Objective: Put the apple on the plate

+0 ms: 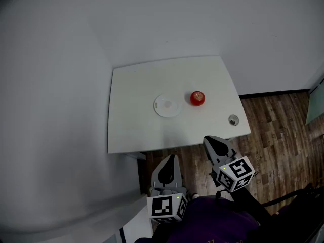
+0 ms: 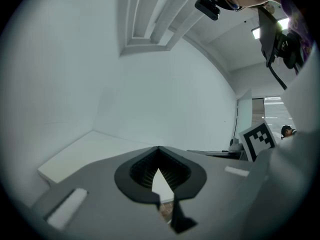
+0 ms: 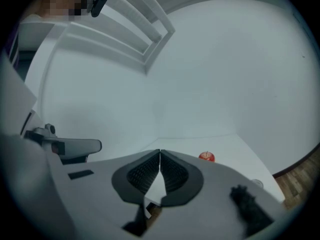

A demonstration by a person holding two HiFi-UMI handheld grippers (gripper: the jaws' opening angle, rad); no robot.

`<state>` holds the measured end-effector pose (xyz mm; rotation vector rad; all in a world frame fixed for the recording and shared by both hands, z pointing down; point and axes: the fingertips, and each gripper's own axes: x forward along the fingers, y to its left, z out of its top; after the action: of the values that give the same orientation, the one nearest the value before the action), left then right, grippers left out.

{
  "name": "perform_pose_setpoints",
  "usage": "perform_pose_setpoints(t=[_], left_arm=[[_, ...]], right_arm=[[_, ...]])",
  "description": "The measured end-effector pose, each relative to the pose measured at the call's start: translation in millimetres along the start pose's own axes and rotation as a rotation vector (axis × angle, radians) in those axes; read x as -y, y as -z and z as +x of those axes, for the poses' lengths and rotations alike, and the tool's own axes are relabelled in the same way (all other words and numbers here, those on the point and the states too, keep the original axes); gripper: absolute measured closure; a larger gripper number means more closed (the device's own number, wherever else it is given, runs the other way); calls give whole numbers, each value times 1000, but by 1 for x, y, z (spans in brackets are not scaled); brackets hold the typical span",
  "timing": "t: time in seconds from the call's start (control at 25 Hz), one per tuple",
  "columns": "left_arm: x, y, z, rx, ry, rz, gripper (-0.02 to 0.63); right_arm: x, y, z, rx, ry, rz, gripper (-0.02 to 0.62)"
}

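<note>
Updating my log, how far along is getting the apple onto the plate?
Done: nothing; the apple sits on the table beside the empty plate. In hand: nothing; left gripper and right gripper hang near the table edge, jaws together. Remaining: grasp the apple, set it on the plate.

A plain, office-like room: bare white walls meet in a corner behind a white surface, with wood-plank flooring along its near edge.
</note>
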<state>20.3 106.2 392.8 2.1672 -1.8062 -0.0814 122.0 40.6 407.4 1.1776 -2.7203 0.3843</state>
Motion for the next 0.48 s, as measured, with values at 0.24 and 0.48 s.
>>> perform_pose_setpoints(t=[0.24, 0.48], left_arm=[[-43, -14, 33, -3, 9, -3, 598], [-73, -16, 56, -24, 16, -4, 598]], right_arm=[[7, -8, 50, -2, 31, 8, 584], [14, -11, 83, 7, 59, 17, 584]])
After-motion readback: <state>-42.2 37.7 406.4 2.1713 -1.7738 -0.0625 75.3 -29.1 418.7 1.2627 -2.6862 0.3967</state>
